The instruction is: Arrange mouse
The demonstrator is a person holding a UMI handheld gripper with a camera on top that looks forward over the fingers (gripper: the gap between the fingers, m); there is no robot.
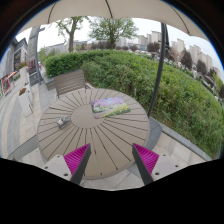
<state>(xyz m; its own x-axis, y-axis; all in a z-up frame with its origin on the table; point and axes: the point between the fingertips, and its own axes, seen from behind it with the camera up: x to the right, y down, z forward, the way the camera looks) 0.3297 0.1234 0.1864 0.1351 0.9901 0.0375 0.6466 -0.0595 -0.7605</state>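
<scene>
Round table (90,135) beyond spread fingers (110,158).

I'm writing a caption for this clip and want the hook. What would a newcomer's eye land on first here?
Probably the round slatted table on a terrace, just ahead of the gripper, whose pink-padded fingers stand open and empty. On it lie a small dark mouse toward the left and a flat mat with a pale printed pattern toward the far right. Behind it, a chair, a green hedge and city buildings under a parasol.
</scene>
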